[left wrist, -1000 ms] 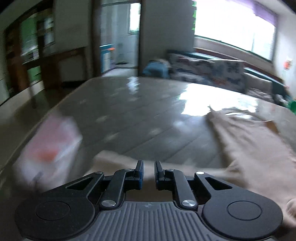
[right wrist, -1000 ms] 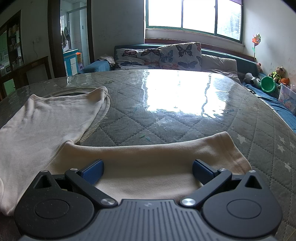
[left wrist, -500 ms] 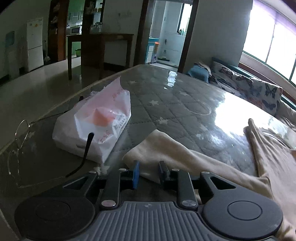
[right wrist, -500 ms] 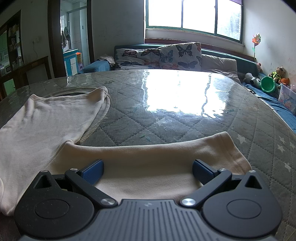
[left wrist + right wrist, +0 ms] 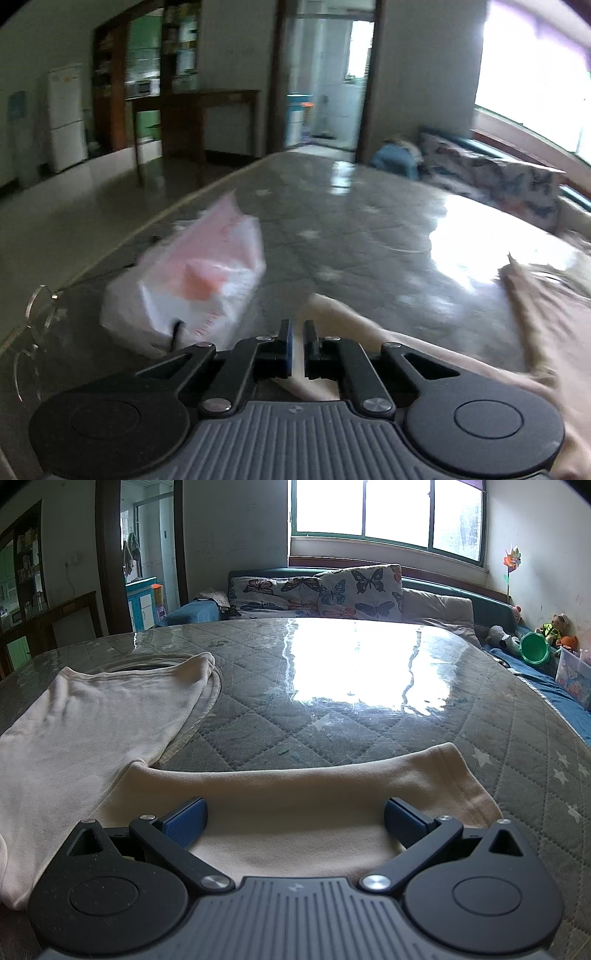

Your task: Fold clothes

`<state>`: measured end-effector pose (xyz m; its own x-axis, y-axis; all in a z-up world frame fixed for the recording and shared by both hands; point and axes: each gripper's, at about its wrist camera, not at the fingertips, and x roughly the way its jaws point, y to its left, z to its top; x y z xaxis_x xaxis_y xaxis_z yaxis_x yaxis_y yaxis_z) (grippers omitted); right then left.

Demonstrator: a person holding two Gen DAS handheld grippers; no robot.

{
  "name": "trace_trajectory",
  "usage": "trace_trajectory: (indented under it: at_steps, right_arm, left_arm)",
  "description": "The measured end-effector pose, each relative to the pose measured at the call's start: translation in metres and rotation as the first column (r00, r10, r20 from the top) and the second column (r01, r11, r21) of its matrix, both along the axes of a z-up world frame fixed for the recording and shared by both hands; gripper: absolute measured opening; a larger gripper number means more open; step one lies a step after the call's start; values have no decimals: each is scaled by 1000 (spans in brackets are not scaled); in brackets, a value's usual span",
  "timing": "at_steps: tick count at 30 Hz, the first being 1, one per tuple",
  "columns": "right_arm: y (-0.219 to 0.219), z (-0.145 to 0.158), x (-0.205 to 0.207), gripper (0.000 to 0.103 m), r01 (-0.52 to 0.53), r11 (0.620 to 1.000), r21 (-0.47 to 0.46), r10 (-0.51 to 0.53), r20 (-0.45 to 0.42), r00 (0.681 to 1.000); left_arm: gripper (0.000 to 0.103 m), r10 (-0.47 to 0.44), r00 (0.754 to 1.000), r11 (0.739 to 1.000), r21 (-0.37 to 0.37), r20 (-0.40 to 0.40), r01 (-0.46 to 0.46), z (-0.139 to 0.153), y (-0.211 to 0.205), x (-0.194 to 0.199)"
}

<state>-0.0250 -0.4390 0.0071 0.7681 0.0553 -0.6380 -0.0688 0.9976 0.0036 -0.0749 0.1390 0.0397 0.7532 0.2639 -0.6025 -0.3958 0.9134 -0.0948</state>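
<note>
Left gripper (image 5: 295, 343): its jaws have just been closing and now stand almost together, with only a thin slit between the blue pads. The edge of the cream sleeve runs under and between them; whether the pads actually pinch the cloth I cannot tell, as the view is blurred.
Right gripper (image 5: 295, 818): its jaws stand wide apart over the other sleeve, one blue pad at each side, neither pressing on the cloth.
Cream top (image 5: 92, 716): a long-sleeved garment spread flat on the bench, body to the left of the right wrist view, neckline at the far end.
Right sleeve (image 5: 314, 794): lies stretched sideways across the bench just ahead of the right gripper, cuff end pointing right.
Left sleeve (image 5: 343, 317): its end lies on the bench just beyond the left gripper's tips, the rest trailing off to the right towards the body of the top.
Bench (image 5: 369, 709): a quilted grey, star-printed cover under a glossy clear sheet that mirrors the window.
Tissue pack (image 5: 192, 284): a white and pink plastic-wrapped pack, on the bench just left of the left sleeve end.
Eyeglasses (image 5: 40, 306): thin wire frames at the near left bench edge, one dark temple tip reaching the tissue pack.
Butterfly cushions (image 5: 317, 590): on the sofa beyond the bench, under the window.
</note>
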Motion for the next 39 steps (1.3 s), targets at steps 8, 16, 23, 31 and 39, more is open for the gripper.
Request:
trace_trajectory:
  at_steps: [8,16,23,31,39]
  right_arm:
    - [32,26,-14,103,-93,995,-20,94,71,993]
    - [124,51,-14,103,-436,900,24,434,51,899]
    - [213,47,-15,103,-658,753,0,658,-6,753]
    - [256,20,-26,103,-733,679,-52,725,-111,680]
    - [252,30,-31,103,-728,682,-69,725,-64,686]
  left_arm:
    - [9,-339,941,939,-62,12,339,14,-76,-19]
    - [10,-482,873,876,-49,-79,479,-5,-120,-14]
    - [12,-284,957,958,-44,-62,282,-1,-73,-30]
    - [28,55,997,994,-95,-51,-60,2,-7,-38]
    - [46,97,994,986,-128,-54,-103,-3,8,-12]
